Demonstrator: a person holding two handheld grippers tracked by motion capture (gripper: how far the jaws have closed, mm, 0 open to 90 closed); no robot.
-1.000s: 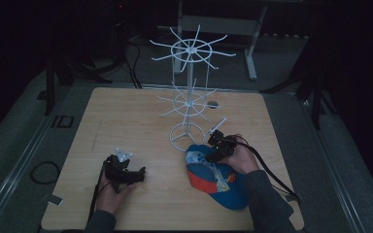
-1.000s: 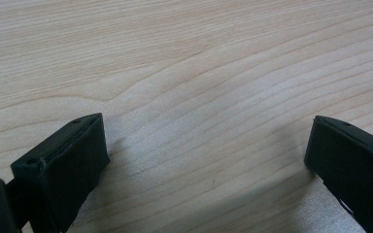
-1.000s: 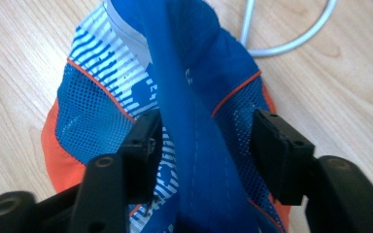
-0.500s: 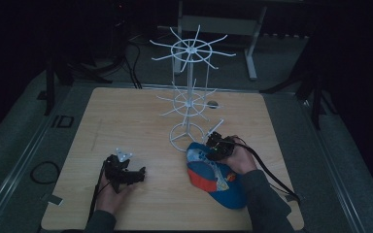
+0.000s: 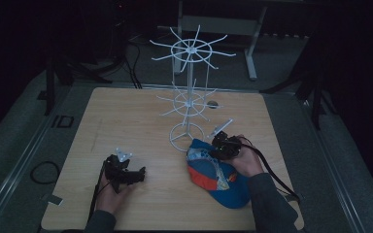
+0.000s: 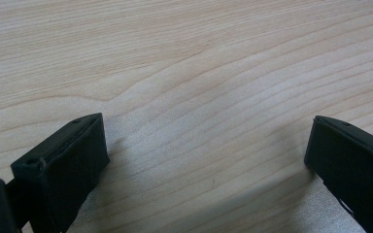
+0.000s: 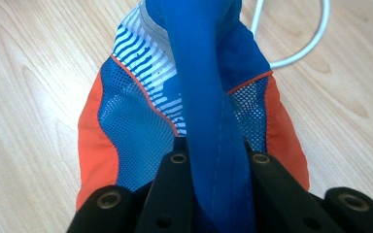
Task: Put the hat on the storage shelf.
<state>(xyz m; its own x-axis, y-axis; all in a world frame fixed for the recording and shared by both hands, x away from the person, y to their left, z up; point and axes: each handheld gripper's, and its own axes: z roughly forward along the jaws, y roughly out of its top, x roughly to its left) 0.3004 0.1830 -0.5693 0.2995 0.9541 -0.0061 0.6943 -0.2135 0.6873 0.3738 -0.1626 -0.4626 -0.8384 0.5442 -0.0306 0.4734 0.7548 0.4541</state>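
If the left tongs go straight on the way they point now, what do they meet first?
Probably the light wooden table top: the open left tongs tilt down at bare wood, nothing between them.

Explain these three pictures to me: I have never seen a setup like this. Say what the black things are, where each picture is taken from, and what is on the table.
There is no robot here. A person at a wooden table holds a pair of black tongs in each hand. The wide picture comes from a fixed camera above the table. The other two come from small cameras riding on the tongs, looking along their jaws.

The left tongs rest low over bare wood, jaws wide apart, holding nothing. The right tongs are shut on a fold of a blue, orange and white baseball cap, which lies on the table. Just behind the cap stands a white wire display rack with spoke-like hooks, all bare.
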